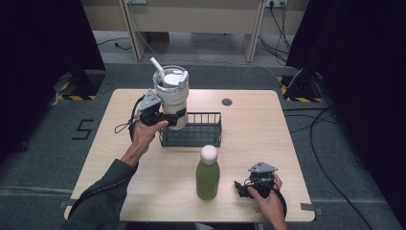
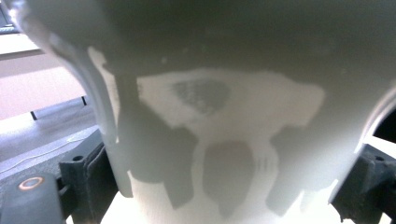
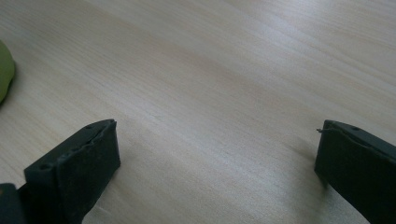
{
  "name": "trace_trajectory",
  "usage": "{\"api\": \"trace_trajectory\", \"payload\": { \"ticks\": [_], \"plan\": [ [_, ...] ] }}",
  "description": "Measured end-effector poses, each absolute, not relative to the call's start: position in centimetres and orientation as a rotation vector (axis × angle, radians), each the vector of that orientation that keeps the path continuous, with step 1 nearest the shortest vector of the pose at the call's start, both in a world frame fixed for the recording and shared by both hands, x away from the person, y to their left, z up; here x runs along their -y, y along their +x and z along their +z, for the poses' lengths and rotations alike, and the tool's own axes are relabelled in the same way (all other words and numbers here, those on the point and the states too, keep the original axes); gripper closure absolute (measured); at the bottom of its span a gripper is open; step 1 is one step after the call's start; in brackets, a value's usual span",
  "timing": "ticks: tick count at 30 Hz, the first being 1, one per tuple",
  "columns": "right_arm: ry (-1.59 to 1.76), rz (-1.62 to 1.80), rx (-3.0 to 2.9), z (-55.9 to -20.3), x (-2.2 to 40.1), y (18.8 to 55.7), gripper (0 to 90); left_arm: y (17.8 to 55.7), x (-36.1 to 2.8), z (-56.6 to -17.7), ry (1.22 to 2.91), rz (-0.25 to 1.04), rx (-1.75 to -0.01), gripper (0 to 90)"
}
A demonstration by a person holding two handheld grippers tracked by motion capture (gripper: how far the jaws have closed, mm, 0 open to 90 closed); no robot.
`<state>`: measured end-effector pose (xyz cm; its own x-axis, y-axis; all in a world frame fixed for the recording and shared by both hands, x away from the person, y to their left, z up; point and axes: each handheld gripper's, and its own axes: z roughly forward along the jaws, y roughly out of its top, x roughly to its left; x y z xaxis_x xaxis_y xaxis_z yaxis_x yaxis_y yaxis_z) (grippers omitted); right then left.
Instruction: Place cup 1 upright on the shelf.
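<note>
Tumbler, cream-coloured with a clear lid and white straw, held upright above the left end of the black wire basket on the wooden table. Left gripper is clamped on the tumbler's lower body; in the left gripper view the cup wall sits between both jaws. Right gripper rests low near the table's front edge, jaws spread apart over bare wood, just beside the green bottle with its white cap.
</note>
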<state>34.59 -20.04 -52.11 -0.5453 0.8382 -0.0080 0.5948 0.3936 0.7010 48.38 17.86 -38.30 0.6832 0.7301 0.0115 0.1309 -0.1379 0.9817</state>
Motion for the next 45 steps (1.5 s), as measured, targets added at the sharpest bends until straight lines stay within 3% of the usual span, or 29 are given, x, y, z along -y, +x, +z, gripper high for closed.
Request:
{"api": "trace_trajectory", "payload": {
  "ticks": [45],
  "plan": [
    [1.241, 0.934, -2.296, -52.1, 20.0, 34.6, 0.2, 50.0, -18.2, -42.6, 1.670, 0.612, -0.760, 10.9]
  ]
}}
